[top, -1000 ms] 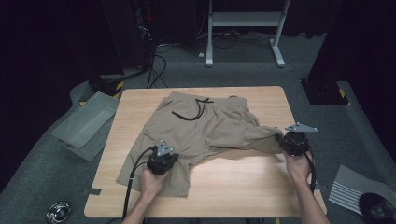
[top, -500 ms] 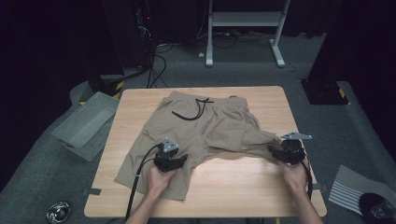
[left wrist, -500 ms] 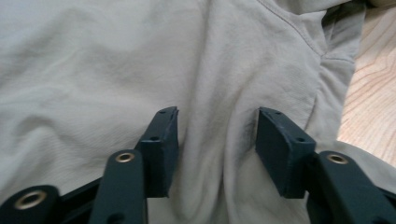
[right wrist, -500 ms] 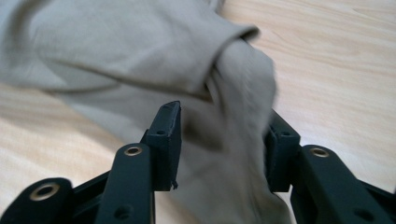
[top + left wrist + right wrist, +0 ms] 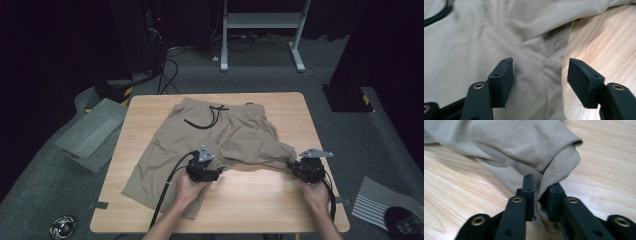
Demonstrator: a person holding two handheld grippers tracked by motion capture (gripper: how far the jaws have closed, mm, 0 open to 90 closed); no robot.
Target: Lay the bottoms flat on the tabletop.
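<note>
In the high view, a pair of beige shorts (image 5: pixel 220 145) is seen spread on the wooden table (image 5: pixel 310 125), waistband and dark drawstring (image 5: pixel 205 117) toward the far edge, the left leg lying flat toward the near left corner and the right leg drawn out toward the right edge. Compared with a second ago, the left gripper (image 5: pixel 204 172) is found farther toward the middle of the table, at the crotch of the shorts instead of on the left leg, while the right gripper (image 5: pixel 307 169) is seen a little closer to the near edge, with the right leg's hem pulled along with it. A grey bin (image 5: pixel 92 132) is seen on the floor at the table's left. In the left gripper view, the pads (image 5: pixel 502 80) are held wide apart over the crotch seam, cloth lying beneath them and unpinched; these jaws have just been opening. In the right gripper view, the pads (image 5: pixel 529 192) are drawn narrow and are pressed on a fold of the right leg's hem, which is bunched between them above the bare wood; these jaws have just been closing.
</note>
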